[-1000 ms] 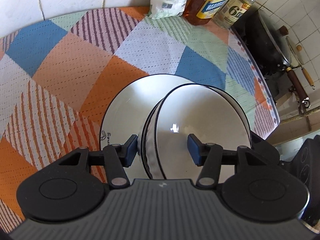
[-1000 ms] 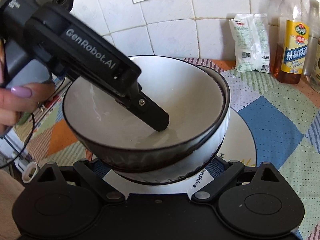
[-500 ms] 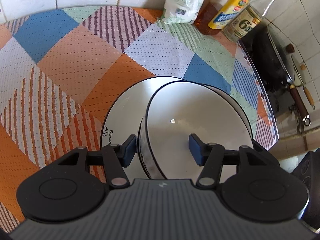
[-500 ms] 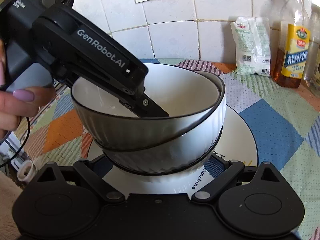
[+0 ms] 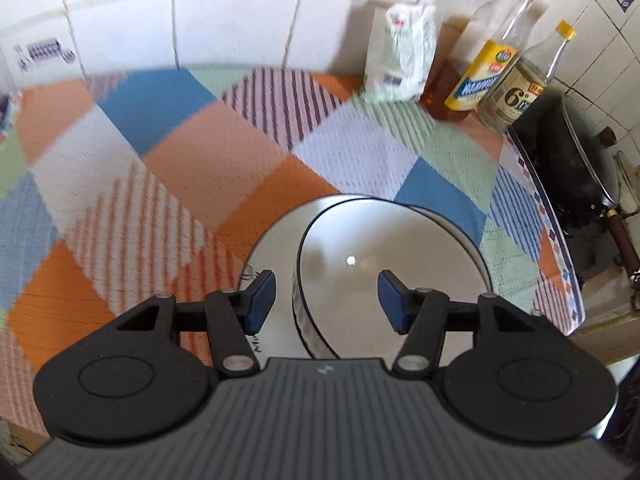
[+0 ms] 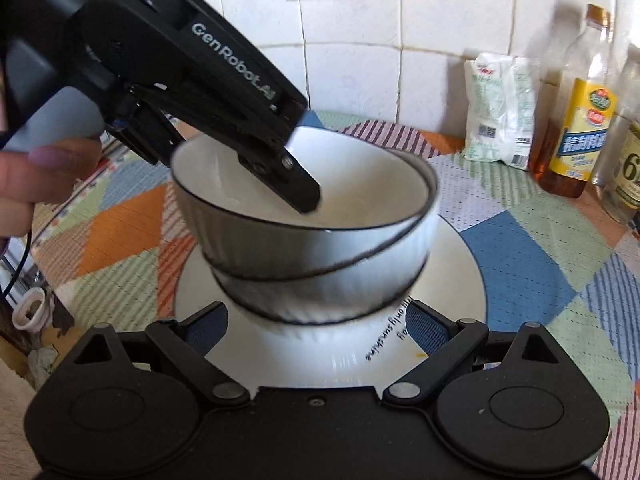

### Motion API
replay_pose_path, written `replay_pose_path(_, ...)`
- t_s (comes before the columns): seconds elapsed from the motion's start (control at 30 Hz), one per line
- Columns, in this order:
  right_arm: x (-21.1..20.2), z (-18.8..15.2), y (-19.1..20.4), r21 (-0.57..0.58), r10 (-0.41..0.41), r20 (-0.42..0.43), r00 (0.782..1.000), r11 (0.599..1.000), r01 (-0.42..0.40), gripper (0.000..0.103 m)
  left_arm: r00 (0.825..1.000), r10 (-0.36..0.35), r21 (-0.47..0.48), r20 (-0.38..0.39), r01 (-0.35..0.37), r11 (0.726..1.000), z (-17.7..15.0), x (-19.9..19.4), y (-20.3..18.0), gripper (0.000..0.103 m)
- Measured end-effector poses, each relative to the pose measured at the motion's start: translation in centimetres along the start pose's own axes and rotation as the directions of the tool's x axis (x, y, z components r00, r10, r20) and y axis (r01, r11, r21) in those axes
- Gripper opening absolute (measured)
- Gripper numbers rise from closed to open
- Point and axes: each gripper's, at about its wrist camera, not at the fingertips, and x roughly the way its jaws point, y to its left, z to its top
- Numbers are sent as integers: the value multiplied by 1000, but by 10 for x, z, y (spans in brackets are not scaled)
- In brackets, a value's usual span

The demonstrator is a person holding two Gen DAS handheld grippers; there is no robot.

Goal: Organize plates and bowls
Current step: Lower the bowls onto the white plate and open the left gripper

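Note:
A white bowl with a dark rim sits tilted inside a second like bowl, both on a white plate with script lettering. In the left wrist view the top bowl lies below my left gripper, whose blue pads stand wide apart either side of the bowl's near rim, not touching it. The left gripper also shows in the right wrist view, one finger inside the bowl. My right gripper is open, its pads either side of the lower bowl's base, just above the plate.
A patchwork cloth covers the round table. At the back wall stand a white packet, an oil bottle and a vinegar bottle. A black wok sits off the table's right edge.
My left gripper opened wider and let go of the top bowl's rim, then drew back. The top bowl settled lower into the other bowl. The right gripper pulled back slightly.

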Motion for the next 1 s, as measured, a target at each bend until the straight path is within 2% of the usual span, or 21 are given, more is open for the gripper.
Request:
replay_pose_path(0.23, -56, -8, -11, 82, -54, 76, 996, 996, 47, 98, 994, 71, 23, 79, -73, 997, -16, -50, -20, 63)
replay_pose_path(0.37, -83, -10, -17, 98, -86, 96, 992, 992, 76, 98, 991, 80, 19, 109, -82, 996, -33, -75, -24, 66)
replay_pose_path(0.53, -112, -8, -26, 113, -144, 98, 985, 985, 133, 98, 986, 108, 5, 128, -109, 994, -54, -100, -27, 69)
replay_pose_path(0.83, -161, 5, -31, 174, -210, 120, 970, 967, 187, 98, 974, 170, -24, 152, -168, 986, -78, -139, -28, 74)
replay_pose_path(1.0, -183, 12, -28, 215, -218, 100, 971, 957, 193, 98, 970, 184, -18, 160, -184, 983, -88, -162, -33, 74)
